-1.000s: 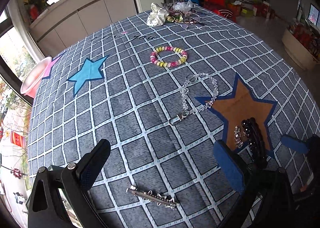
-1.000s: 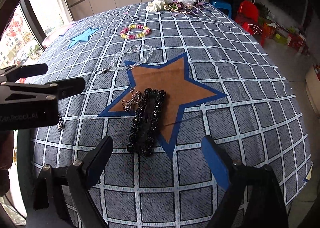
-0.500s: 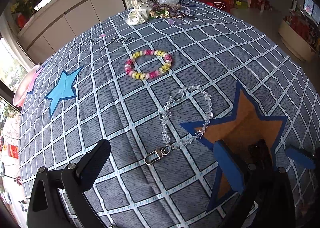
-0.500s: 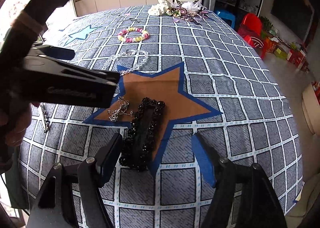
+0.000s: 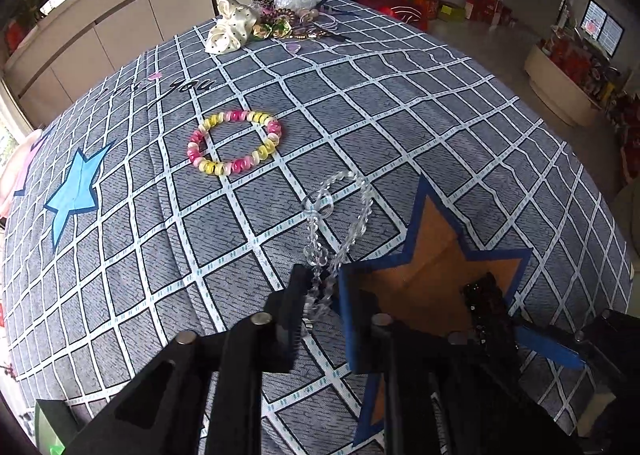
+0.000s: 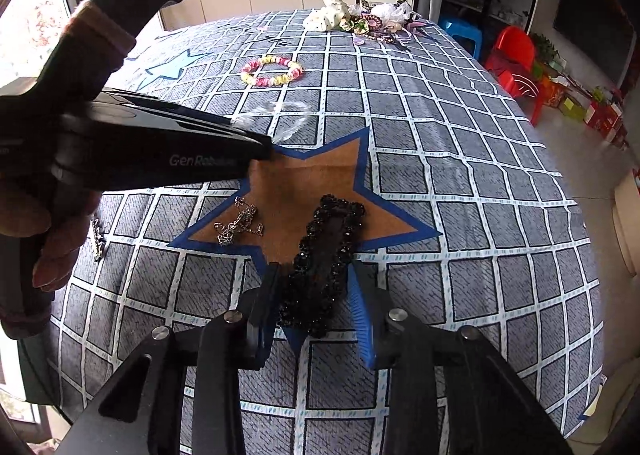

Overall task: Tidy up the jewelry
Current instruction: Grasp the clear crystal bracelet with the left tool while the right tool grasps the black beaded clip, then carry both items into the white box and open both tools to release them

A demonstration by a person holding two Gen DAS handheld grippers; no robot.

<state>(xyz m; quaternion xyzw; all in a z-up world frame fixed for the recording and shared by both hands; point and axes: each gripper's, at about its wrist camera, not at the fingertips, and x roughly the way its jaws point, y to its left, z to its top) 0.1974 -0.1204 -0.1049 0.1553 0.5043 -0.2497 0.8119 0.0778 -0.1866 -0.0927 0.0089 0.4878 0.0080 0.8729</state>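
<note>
**A:** Grey checked cloth (image 5: pixel 248 223) covers the whole table, cabinets behind it, a red chair (image 6: pixel 516 55) off to one side. Start at the grippers?

**B:** The left gripper (image 5: pixel 320 295) has just been closing, and its jaws now pinch the lower end of the clear bead strand (image 5: pixel 340 211); the rest of the loop lies on the cloth beyond the fingertips, just beside a point of the brown star (image 5: pixel 436 255). The right gripper (image 6: pixel 316 295) has just been closing too, its jaws standing either side of the near end of the black beaded hair clip (image 6: pixel 332 247). Whether the pads press on it I cannot tell.

**A:** What does each camera give that the other lacks?

**B:** The right wrist view shows the hand (image 6: pixel 40 223) around the left tool, a small silver chain (image 6: pixel 240 223) bunched on the star's left side, and a silver barrette (image 6: pixel 97 239) on the cloth near that hand. From the left wrist only the clip's far end shows, but the clear beads read sharply there; in the right view they are a blur.

**A:** And the clip itself?

**B:** Long, rectangular, rimmed with glossy black beads, lying half on the star, half on the cloth. Further out, a pink and yellow bead bracelet (image 5: pixel 234 143) lies flat. At the far edge sits a heap of accessories (image 5: pixel 276 21), with a cream dotted scrunchie beside it.
</note>
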